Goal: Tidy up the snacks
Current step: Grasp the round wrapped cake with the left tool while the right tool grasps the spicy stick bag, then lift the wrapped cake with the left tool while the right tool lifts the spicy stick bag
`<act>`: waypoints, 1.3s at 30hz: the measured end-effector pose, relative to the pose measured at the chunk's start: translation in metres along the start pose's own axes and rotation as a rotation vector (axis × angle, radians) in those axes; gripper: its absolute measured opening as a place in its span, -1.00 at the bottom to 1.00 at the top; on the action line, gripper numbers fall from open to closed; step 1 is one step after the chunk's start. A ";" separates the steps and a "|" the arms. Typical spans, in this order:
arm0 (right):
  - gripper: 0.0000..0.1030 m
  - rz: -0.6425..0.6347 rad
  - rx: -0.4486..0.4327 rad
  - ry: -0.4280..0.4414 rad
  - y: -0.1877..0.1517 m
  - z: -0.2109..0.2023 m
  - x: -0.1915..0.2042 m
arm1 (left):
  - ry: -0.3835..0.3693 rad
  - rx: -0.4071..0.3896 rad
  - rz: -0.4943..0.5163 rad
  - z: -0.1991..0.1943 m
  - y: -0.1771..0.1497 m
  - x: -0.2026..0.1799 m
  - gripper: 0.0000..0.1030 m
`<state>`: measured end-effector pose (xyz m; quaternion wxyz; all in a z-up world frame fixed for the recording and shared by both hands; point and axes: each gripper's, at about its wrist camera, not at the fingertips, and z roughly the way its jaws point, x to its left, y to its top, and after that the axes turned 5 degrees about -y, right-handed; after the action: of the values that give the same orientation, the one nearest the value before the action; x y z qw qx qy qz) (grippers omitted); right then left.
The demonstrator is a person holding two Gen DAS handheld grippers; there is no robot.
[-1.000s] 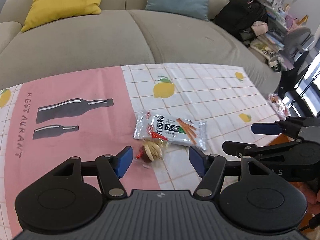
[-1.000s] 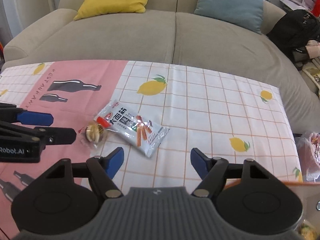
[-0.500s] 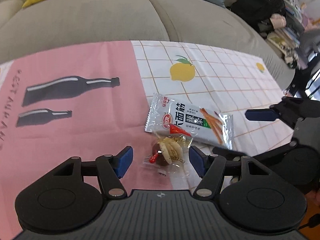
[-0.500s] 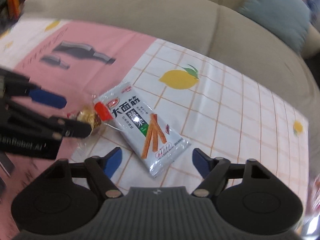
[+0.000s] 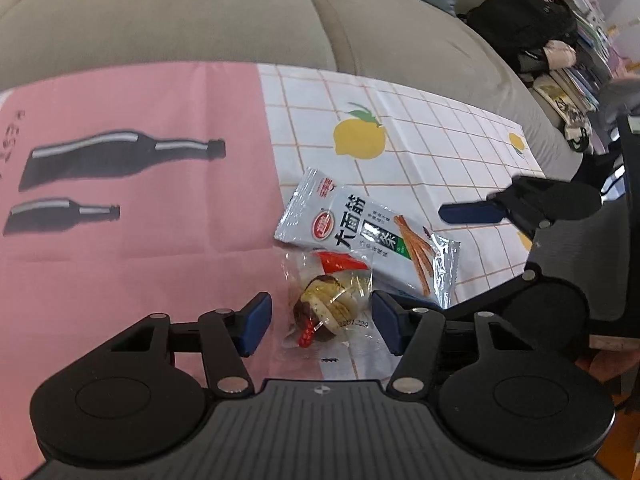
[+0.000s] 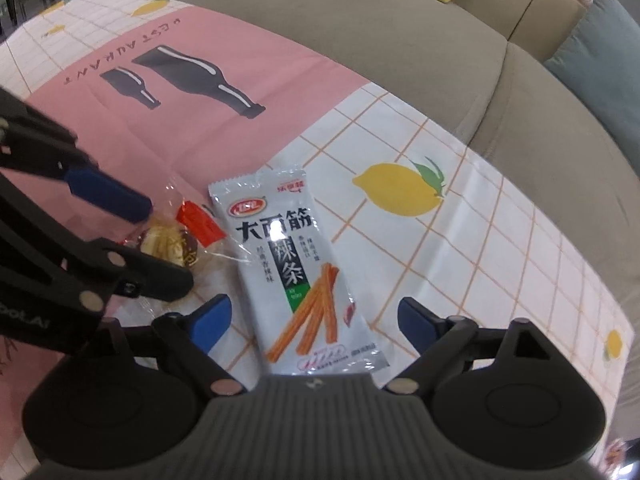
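A silver spicy-strip snack packet (image 5: 372,240) lies on the tablecloth; it also shows in the right wrist view (image 6: 296,276). A small clear-wrapped round snack (image 5: 330,306) lies against its near left end, and shows in the right wrist view (image 6: 172,246). My left gripper (image 5: 322,324) is open, its blue pads either side of the small snack, not touching it. My right gripper (image 6: 314,322) is open, its pads either side of the packet's near end. The right gripper shows in the left wrist view (image 5: 480,248), the left gripper in the right wrist view (image 6: 132,240).
The tablecloth has a pink panel (image 5: 140,200) with bottle prints and a white lemon grid (image 5: 420,152). A beige sofa (image 5: 200,16) runs along the far edge. A black bag (image 5: 528,16) and clutter sit at the far right.
Both grippers have moved down and forward toward the snacks. The left gripper now straddles the small wrapped snack and the right gripper straddles the packet. Both stay open.
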<state>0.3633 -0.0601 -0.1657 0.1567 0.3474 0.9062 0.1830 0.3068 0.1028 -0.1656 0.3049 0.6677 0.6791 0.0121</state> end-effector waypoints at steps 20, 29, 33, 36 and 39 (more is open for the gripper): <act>-0.02 0.404 0.138 -0.032 -0.056 -0.057 0.073 | 0.086 0.017 -0.157 -0.056 -0.074 0.010 -0.01; 0.03 0.544 0.117 -0.081 -0.124 -0.107 0.126 | 0.093 0.032 -0.153 -0.078 -0.126 0.002 -0.01; 0.15 0.495 0.044 -0.110 -0.131 -0.116 0.140 | 0.093 0.021 -0.154 -0.081 -0.131 0.001 -0.01; 0.43 0.440 -0.020 -0.117 -0.127 -0.118 0.141 | 0.094 0.014 -0.160 -0.081 -0.133 0.001 -0.01; 0.44 0.407 -0.035 -0.109 -0.123 -0.108 0.134 | 0.092 0.011 -0.165 -0.081 -0.134 0.002 -0.01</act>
<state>0.1530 -0.0774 -0.1456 0.1714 0.5301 0.8041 0.2077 0.1511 0.1214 -0.1573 0.2697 0.6100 0.7450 0.0141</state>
